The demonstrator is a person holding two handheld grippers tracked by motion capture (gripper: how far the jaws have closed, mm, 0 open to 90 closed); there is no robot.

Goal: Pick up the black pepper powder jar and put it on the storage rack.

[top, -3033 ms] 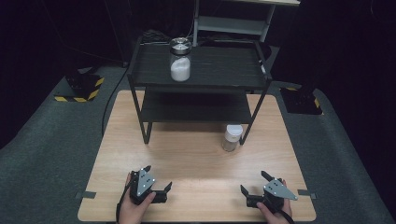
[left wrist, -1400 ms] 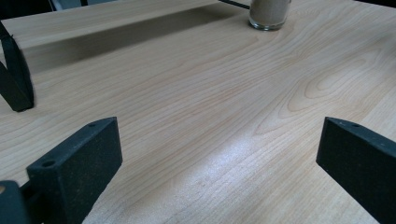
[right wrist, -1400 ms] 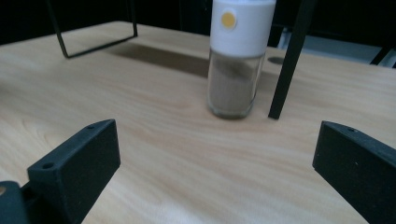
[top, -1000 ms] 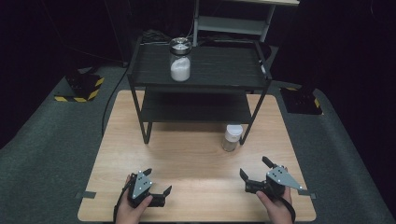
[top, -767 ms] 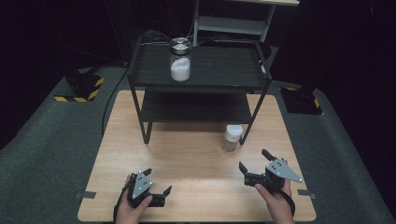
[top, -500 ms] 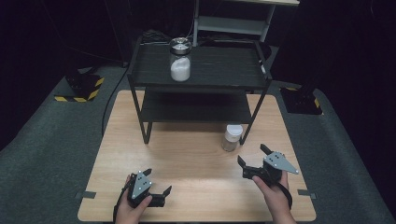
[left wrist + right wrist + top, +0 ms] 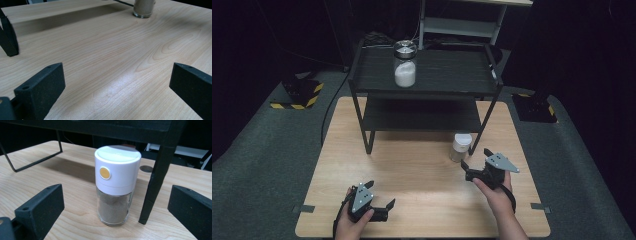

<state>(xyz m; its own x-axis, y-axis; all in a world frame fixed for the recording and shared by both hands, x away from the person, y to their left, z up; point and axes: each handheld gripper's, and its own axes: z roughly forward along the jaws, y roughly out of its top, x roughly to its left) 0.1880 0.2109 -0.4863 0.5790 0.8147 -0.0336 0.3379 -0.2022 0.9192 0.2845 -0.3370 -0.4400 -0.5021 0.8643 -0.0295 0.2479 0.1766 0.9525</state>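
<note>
We log R gripper (image 7: 476, 163) first: jaws spread wide, nothing between them, held above the wooden table (image 7: 412, 170) near its right edge. Just ahead of it stands a spice jar (image 7: 117, 185) w/ white cap and one orange dot; clear glass body, roughly half full of brown powder. Jar is upright on the table, just beside the front right leg (image 7: 156, 182) of the black shelf rack (image 7: 427, 75), not touching as far as we can tell.

L gripper (image 7: 379, 200): also released, jaws wide apart, empty, low over the table's near left part.

On the rack's top shelf: a second glass jar (image 7: 405, 64), metal lid, white powder in the lower part.

Count: 2 jars, 2 grippers, 1 rack. In left gripper view the spice jar is cut off by the frame top.
</note>
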